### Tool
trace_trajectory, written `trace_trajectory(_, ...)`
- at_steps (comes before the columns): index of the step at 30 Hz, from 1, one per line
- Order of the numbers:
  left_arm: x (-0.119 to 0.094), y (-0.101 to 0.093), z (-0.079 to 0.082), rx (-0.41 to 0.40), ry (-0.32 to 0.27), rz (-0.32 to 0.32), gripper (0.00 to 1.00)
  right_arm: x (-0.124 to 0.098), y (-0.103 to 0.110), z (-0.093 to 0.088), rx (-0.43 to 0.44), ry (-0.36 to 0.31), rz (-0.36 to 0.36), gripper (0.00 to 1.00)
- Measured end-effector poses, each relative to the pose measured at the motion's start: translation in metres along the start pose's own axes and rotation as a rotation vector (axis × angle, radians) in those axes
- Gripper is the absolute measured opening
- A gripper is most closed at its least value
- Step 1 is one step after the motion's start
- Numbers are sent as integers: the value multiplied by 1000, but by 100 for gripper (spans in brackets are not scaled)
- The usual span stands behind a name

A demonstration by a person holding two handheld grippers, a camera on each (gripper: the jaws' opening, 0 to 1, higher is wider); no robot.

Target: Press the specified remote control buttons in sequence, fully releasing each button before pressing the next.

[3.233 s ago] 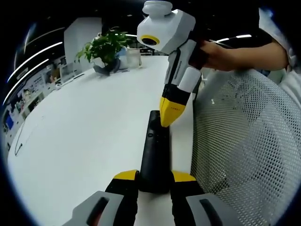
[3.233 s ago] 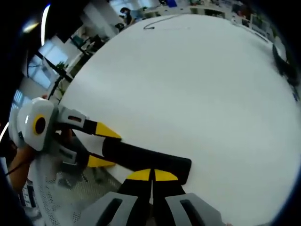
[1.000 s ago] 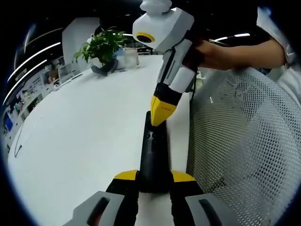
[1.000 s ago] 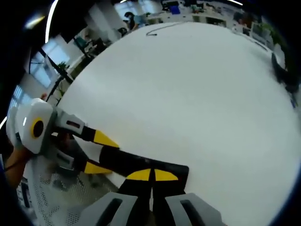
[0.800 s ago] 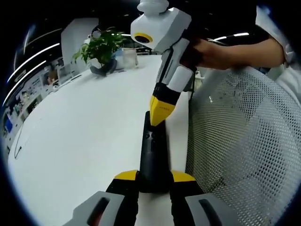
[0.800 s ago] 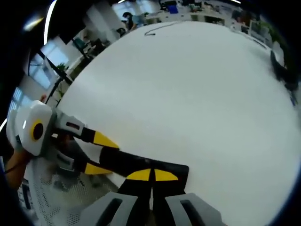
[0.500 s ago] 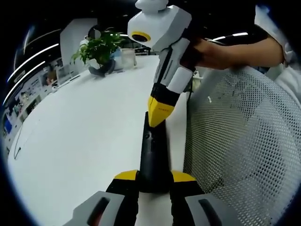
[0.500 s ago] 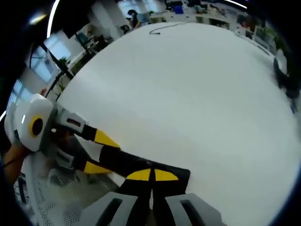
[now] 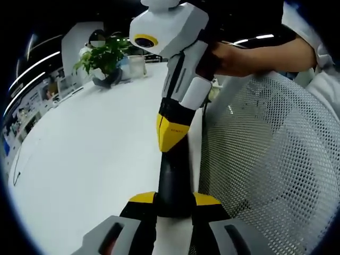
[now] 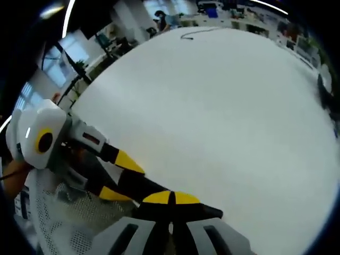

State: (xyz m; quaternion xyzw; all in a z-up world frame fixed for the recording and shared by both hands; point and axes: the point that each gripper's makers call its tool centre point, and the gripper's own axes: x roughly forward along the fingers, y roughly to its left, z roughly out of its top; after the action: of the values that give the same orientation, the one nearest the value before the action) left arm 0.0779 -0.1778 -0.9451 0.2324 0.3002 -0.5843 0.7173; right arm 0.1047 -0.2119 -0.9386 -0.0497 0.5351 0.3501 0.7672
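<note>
White office table (image 9: 79, 159), plant (image 9: 101, 56) at far edge. Left gripper (image 9: 174, 203) jaws pinching remote (image 9: 172, 183) at near edge; right gripper (image 9: 170, 133) jaws pressed together, tip pressing button. Next: lifting off fully.

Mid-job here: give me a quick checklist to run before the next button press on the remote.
1. Remote control held by the left tool: ok, jaws clamp its near end.
2. Right tool shut to a point for pressing: ok.
3. Right tool tip over the remote: ok, on its upper face.
4. Previous button fully released: cannot tell, tip hides the contact.
5. Which button lies under the tip: cannot tell.
6. Remote clear of the mesh chair: ok, chair is beside it.
</note>
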Motion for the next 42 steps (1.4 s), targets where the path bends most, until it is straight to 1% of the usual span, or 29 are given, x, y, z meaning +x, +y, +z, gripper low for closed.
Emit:
trace_trajectory(8,1,0,0,7,0,-4,24,0,3,0,-53,-4,-2,0)
trace_trajectory(14,1,0,1,5,0,-6,24,2,5,-1,-116,5,-15,0)
trace_trajectory(27,0,1,0,2,-2,-8,24,3,5,-1,-166,15,-33,0)
trace_trajectory(28,0,1,0,3,-3,-7,24,3,5,-1,-157,13,-32,0)
trace_trajectory(31,0,2,0,10,-6,6,24,2,3,2,8,-40,23,0)
trace_trajectory(33,0,2,0,3,-7,8,24,0,2,1,80,-38,49,0)
trace_trajectory(34,0,2,0,2,-7,9,24,0,2,0,87,-25,53,0)
trace_trajectory(35,0,3,0,2,-7,11,24,-1,0,1,75,-20,48,0)
trace_trajectory(38,0,7,-1,-9,-6,24,24,-5,-4,7,72,-62,20,0)
trace_trajectory(40,0,8,-1,-12,-6,28,24,-6,-5,9,90,-70,23,0)
trace_trajectory(42,0,8,-1,-15,-6,30,24,-5,-5,11,125,-79,48,0)
